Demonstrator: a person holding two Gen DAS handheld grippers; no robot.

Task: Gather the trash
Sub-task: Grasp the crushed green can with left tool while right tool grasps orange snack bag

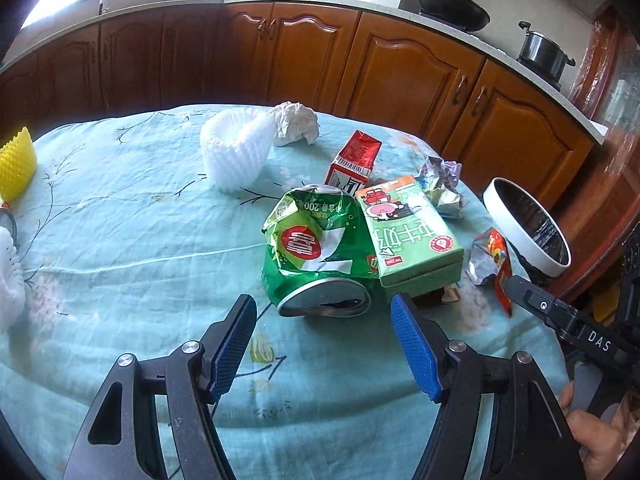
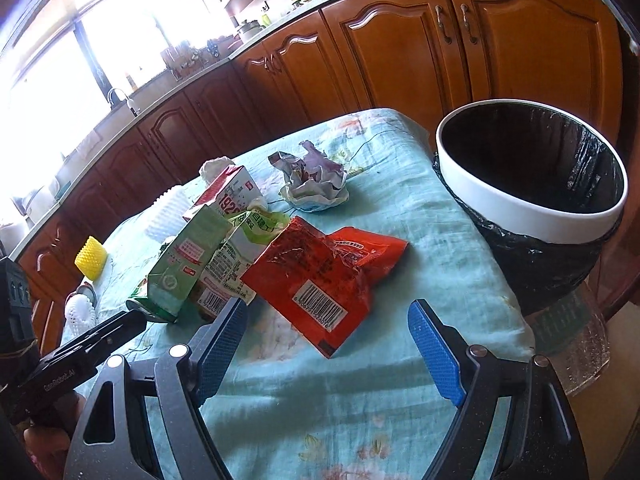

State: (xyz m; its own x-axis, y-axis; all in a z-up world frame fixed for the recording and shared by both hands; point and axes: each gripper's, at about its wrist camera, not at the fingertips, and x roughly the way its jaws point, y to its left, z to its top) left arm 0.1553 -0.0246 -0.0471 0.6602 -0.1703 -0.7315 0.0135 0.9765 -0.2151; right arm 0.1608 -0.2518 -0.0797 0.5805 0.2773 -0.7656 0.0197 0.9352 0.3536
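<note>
Trash lies on a table under a light blue cloth (image 1: 140, 240). My left gripper (image 1: 322, 304) is open, its blue pads standing just short of a crushed green can (image 1: 316, 252). A green milk carton (image 1: 408, 232) leans against the can's right side. My right gripper (image 2: 329, 306) is open too, with the near corner of a red snack wrapper (image 2: 320, 272) lying between its fingertips, untouched by the pads. A white-rimmed bin (image 2: 528, 208) with a black liner stands at the table's right edge.
A red carton (image 1: 354, 160), crumpled white paper (image 1: 296, 122), a white foam net (image 1: 234, 152) and crumpled coloured paper (image 2: 316, 184) lie farther back. A yellow foam sleeve (image 1: 16, 164) sits at the far left. Wooden cabinets (image 1: 400, 68) run behind the table.
</note>
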